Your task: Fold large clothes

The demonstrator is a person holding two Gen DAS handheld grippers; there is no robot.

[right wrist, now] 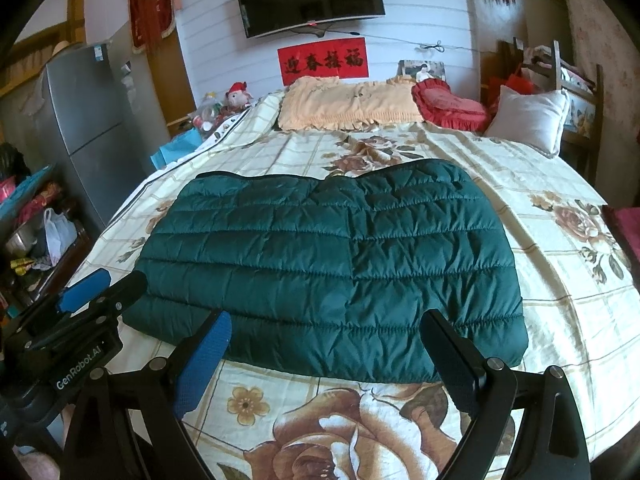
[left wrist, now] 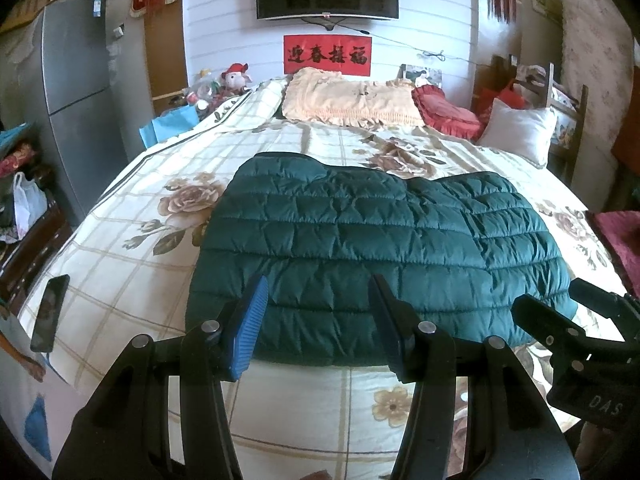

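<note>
Green quilted jacket (left wrist: pixel 372 248) lying flat mid-bed on floral bedspread (left wrist: pixel 132 248), seemingly folded once already. Left claw (left wrist: pixel 318 320) gaping, empty, above near hem; right claw (right wrist: pixel 326 354) likewise spread, holding nothing. Best to pinch both near corners together, lift evenly, carry hem toward far edge, press out trapped air. Containers: only a white plastic bag (left wrist: pixel 28 200) beside fridge, contents unclear
</note>
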